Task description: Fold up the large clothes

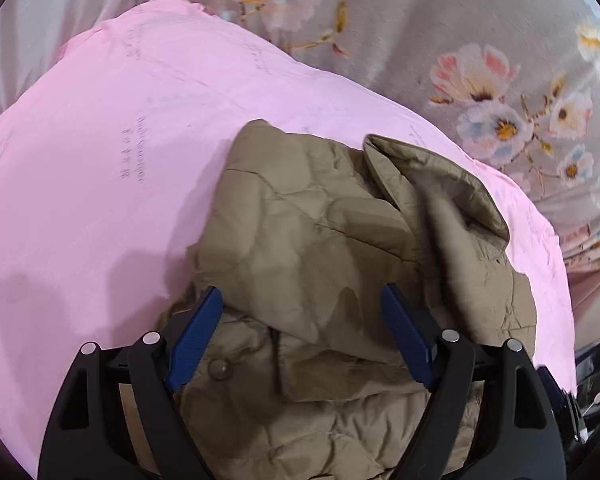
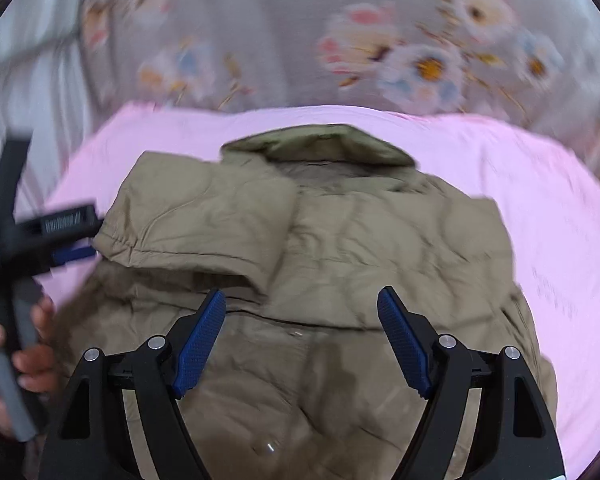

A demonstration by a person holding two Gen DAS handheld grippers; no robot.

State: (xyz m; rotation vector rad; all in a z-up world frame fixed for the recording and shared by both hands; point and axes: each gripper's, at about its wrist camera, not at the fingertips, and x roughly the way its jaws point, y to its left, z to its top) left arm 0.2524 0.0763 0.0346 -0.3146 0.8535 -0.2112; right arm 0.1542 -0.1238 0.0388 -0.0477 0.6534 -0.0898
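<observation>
Two grippers are seen above an olive-tan quilted jacket [image 1: 332, 240] that is spread on a smooth pink sheet [image 1: 100, 152], itself laid over a grey floral bedcover [image 1: 480, 80]. The jacket's fabric is puffy and crinkled, stitched in rounded wavy panels, with a round snap button [image 1: 219, 368] near its front edge. One sleeve [image 2: 204, 216] is folded across the chest, and the collar [image 2: 320, 144] is turned up at the far end. The left gripper [image 1: 302, 300] is held with its blue ribbed fingers [image 1: 198, 332] spread wide over the jacket, nothing pinched between them. The right gripper [image 2: 300, 304] is likewise spread apart above the jacket's middle, gripping nothing. In the right wrist view, the left gripper is seen blurred at the sleeve cuff, held by a hand [image 2: 28, 356]
</observation>
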